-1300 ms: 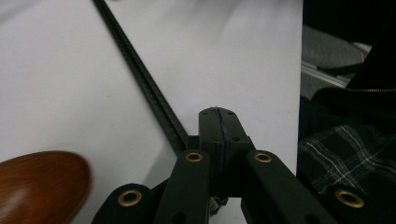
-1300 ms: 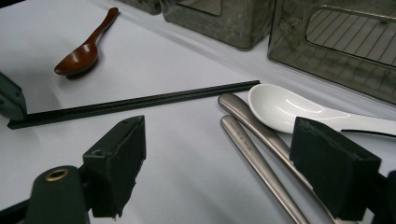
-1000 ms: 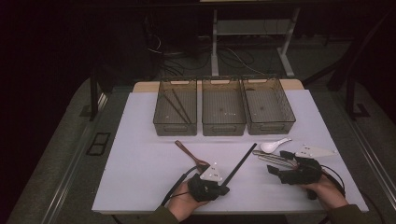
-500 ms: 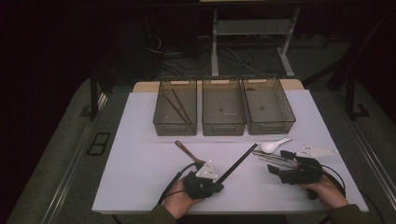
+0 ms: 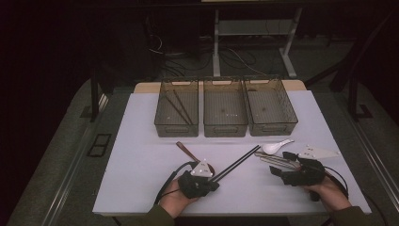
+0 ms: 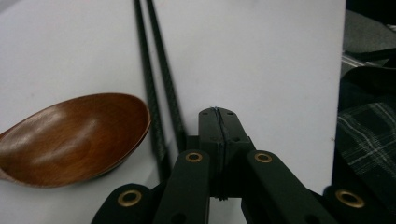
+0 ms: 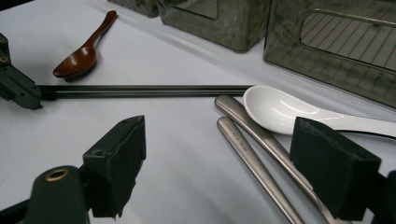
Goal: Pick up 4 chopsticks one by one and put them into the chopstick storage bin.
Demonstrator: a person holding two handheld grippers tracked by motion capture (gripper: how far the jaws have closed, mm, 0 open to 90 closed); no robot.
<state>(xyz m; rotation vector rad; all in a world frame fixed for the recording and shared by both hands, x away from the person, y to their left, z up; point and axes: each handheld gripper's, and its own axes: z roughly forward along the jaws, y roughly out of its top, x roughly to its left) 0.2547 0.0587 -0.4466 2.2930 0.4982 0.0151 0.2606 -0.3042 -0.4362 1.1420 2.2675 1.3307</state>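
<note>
Black chopsticks (image 6: 159, 107) just beside closed left tool (image 6: 218, 140); right tool (image 7: 219, 163) open

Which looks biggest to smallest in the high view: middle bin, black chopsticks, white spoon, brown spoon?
1. Middle bin, clearly largest.
2. Black chopsticks, long but thin.
3. White spoon and brown spoon: they look about alike, and the left gripper partly hides the brown one, so no ranking between them.
</note>
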